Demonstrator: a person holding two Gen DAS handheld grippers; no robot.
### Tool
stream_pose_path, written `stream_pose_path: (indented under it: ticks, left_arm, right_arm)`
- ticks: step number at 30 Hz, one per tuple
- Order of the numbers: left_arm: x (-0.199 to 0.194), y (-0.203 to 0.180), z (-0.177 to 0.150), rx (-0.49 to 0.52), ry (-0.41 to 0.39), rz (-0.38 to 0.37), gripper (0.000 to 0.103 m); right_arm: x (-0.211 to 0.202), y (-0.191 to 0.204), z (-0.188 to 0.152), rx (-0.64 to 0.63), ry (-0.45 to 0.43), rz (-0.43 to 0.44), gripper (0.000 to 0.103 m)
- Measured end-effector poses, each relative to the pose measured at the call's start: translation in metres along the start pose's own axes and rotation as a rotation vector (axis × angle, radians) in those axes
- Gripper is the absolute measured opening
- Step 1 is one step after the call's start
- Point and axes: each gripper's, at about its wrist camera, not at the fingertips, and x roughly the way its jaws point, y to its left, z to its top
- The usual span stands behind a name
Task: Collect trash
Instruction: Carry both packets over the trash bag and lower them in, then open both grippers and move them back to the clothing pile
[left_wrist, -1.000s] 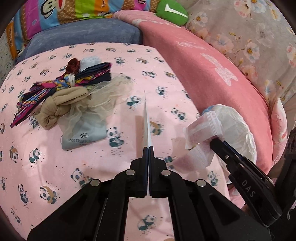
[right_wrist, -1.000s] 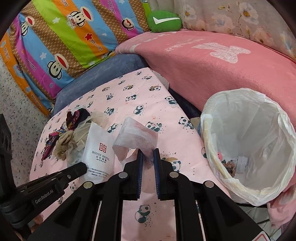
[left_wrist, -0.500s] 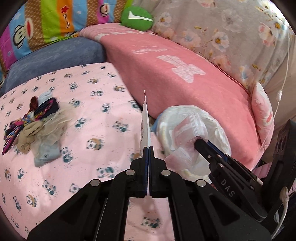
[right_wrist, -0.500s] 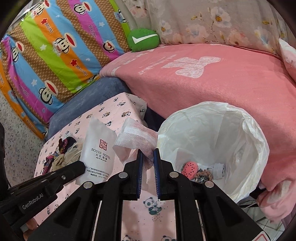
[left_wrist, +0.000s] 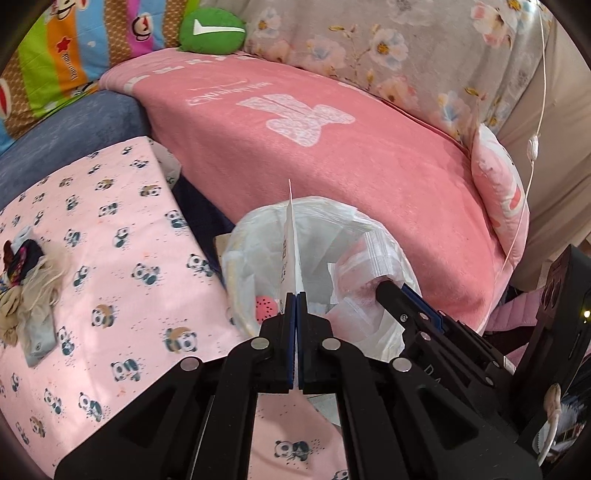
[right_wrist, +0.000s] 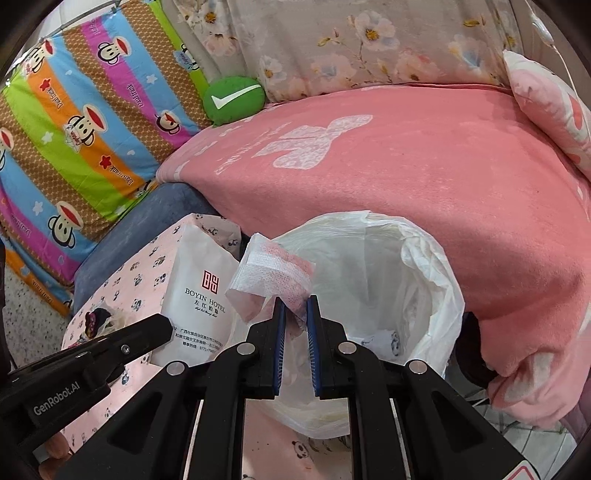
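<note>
A: What does each tool hold?

B: The left tool (left_wrist: 296, 295) is clamped flat on a white hotel packet (right_wrist: 201, 291), seen edge-on in its own camera, standing up over the mouth of the bin. The right tool (right_wrist: 295, 306) is nearly closed, pinching a crumpled clear zip bag (right_wrist: 273, 275) with a pinkish tint.

A: And where are they relative to the bin?

B: Both pieces hang above the white-lined trash bin (left_wrist: 402, 273), which stands between the panda-print bed (left_wrist: 122, 266) and the pink blanket (left_wrist: 332, 155).

A: Anything in the bin?

B: A pink speckled item (left_wrist: 266, 308) near the bottom, plus a scrap of panda-print material (right_wrist: 388, 341) and some whitish scraps I cannot identify.

A: What remains on the bed?

B: A heap of cloths and netting (left_wrist: 27, 295) at its left, well apart from the bin.
</note>
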Motion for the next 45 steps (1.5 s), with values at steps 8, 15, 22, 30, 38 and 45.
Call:
stream_pose_path:
  ticks: [8, 15, 22, 30, 38, 45]
  left_arm:
    - [0.02, -0.017, 0.008, 0.022, 0.02, -0.025, 0.001]
    - [0.028, -0.019, 0.014, 0.018, 0.017, -0.007, 0.014]
    - [0.029, -0.012, 0.014, 0.012, 0.017, 0.025, 0.026]
    - [0.026, 0.006, 0.011, -0.015, 0.018, 0.051, 0.027]
    - [0.018, 0.024, 0.004, -0.051, 0.015, 0.065, 0.027]
    - [0.008, 0.036, -0.002, -0.075, 0.006, 0.076, 0.027]
  right_arm:
    - [0.005, -0.023, 0.004, 0.038, 0.0, -0.022, 0.011]
    - [0.011, -0.03, 0.008, 0.051, 0.001, -0.03, 0.011]
    - [0.019, -0.025, 0.011, 0.042, 0.004, -0.036, 0.018]
    - [0.024, -0.012, 0.01, 0.021, 0.018, -0.03, 0.027]
    - [0.022, 0.005, 0.005, -0.008, 0.022, -0.021, 0.028]
    - [0.017, 0.023, 0.0, -0.039, 0.025, -0.005, 0.028]
